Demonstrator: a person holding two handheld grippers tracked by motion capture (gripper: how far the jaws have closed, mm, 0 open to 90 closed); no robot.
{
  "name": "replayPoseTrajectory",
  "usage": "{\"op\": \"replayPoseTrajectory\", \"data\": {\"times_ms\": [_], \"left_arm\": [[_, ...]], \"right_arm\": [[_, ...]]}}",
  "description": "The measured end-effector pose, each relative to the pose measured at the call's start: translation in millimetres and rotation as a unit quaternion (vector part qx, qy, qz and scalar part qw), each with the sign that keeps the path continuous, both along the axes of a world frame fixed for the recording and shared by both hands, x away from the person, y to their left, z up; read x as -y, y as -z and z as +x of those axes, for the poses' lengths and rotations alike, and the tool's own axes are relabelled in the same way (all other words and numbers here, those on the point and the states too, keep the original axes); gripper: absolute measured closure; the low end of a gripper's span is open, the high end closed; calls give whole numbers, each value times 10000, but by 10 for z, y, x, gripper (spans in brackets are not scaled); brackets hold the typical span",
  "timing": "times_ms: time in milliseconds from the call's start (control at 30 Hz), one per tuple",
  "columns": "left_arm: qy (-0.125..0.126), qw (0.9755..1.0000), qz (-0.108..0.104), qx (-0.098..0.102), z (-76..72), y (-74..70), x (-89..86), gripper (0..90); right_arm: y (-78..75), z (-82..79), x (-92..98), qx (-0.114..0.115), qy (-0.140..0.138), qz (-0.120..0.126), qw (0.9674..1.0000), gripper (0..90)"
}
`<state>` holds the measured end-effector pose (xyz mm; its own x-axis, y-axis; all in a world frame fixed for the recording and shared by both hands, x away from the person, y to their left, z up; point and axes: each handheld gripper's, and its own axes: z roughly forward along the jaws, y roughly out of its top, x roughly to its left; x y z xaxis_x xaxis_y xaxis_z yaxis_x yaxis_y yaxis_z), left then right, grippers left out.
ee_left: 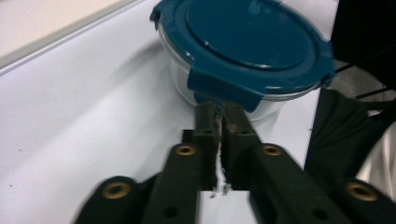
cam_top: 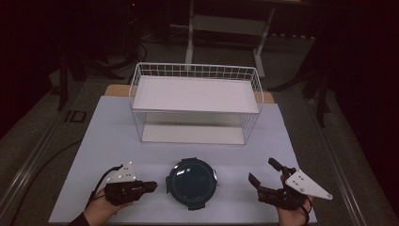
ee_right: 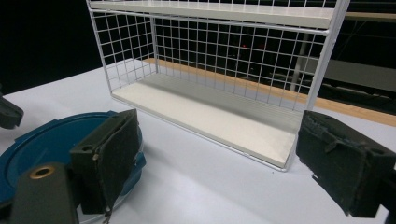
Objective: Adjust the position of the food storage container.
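We see the round container (cam_top: 192,183) with its blue lid sitting on the white counter (cam_top: 117,136), in front of the white wire shelf (cam_top: 195,101) and between our two grippers. Our left gripper (cam_top: 153,186) lies just left of it, jaws pressed together with nothing between them, tips right at the lid's latch tab (ee_left: 224,91). Our right gripper (cam_top: 264,173) rests to the container's right, a little apart, jaws spread wide and empty.
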<state>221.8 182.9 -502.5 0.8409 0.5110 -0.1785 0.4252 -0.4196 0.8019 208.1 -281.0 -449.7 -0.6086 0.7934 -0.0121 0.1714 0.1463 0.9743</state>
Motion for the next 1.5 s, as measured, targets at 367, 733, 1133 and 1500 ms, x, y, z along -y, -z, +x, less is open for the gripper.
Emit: {"op": "replayPoseTrajectory", "data": {"times_ms": [367, 733, 1133, 1500], "left_arm": [[83, 9997, 177, -141, 104, 77, 239, 897], [-16, 9998, 169, -134, 172, 40, 309, 897], [150, 9996, 165, -192, 276, 31, 562, 898], [381, 9990, 138, -183, 369, 34, 860, 897]], "right_arm": [[12, -11, -3, -27, -37, 12, 10000, 132], [22, -9, -12, -79, -60, -1, 10000, 132], [34, 6, -20, -116, -87, -18, 9999, 132], [37, 8, -16, -140, -90, 0, 9999, 132]]}}
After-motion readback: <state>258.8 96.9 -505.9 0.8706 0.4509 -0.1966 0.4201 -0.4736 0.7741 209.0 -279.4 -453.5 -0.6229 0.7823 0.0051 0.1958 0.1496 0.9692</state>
